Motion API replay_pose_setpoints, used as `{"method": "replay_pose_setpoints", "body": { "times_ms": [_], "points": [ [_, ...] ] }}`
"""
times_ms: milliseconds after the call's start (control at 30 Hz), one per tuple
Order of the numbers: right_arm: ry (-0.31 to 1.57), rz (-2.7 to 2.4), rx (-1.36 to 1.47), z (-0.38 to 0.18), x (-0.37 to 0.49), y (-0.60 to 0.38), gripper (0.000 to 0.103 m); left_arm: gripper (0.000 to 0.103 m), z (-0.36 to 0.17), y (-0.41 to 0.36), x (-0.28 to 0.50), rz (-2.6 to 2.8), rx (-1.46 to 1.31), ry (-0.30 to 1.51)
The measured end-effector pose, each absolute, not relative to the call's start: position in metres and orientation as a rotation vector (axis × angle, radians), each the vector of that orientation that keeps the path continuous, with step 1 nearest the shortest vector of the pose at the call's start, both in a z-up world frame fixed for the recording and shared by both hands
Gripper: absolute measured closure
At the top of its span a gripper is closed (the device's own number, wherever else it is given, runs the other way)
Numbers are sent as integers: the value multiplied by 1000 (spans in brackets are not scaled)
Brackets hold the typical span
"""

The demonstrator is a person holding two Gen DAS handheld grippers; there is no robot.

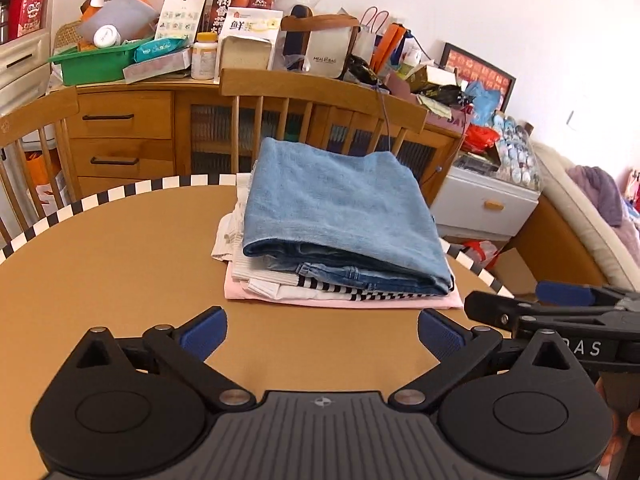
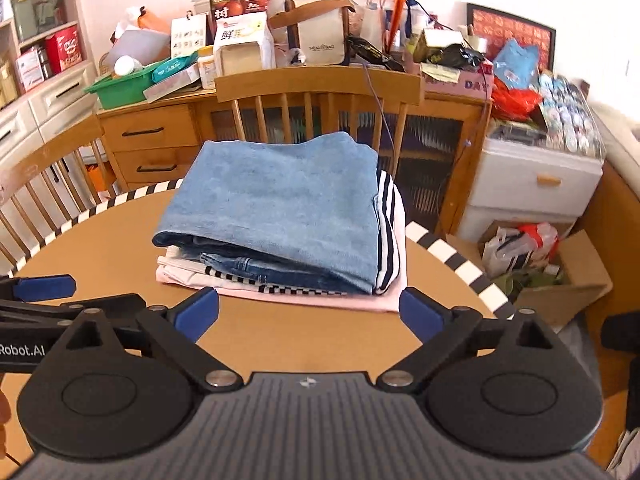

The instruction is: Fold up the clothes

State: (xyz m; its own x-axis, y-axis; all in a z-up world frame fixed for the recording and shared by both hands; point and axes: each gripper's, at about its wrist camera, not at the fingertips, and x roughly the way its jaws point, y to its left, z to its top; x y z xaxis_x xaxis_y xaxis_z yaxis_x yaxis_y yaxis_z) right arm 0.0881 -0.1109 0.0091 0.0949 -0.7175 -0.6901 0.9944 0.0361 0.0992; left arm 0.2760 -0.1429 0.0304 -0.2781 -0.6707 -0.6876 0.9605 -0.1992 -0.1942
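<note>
A stack of folded clothes sits on the round brown table. On top lies a folded pair of light blue jeans, which also shows in the right wrist view. Under it are a black-and-white striped garment, white pieces and a pink garment at the bottom. My left gripper is open and empty, just in front of the stack. My right gripper is open and empty, also just in front of the stack. Each gripper shows at the edge of the other's view.
Two wooden chairs stand behind the table. A wooden sideboard behind them is piled with boxes, bags and a green tray. White drawers and a cardboard box stand on the right.
</note>
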Motion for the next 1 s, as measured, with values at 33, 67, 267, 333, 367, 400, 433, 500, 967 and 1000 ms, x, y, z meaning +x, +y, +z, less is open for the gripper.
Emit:
{"method": "replay_pose_setpoints", "body": {
  "times_ms": [33,67,267,333,367,400,433,500,967,1000],
  "points": [
    [533,-1415,655,9,88,-110,6,0,33,-141,276,-1745,553,730],
    [534,-1417,651,10,87,-109,6,0,34,-140,276,-1748,552,728],
    [548,-1408,653,8,85,-111,6,2,33,-141,274,-1758,550,713],
    [547,-1403,658,7,84,-112,6,3,32,-142,275,-1766,543,729],
    [546,-1402,661,6,84,-113,6,3,31,-143,275,-1767,539,738],
    [545,-1400,665,6,83,-113,6,3,30,-144,275,-1767,535,747],
    [546,-1399,666,6,83,-113,6,3,29,-145,275,-1768,531,756],
    [552,-1397,667,5,82,-114,6,2,26,-146,275,-1755,533,767],
    [540,-1371,698,2,74,-114,6,0,21,-150,269,-1689,572,748],
    [540,-1367,699,3,74,-113,6,0,21,-149,269,-1689,576,743]
  ]
}}
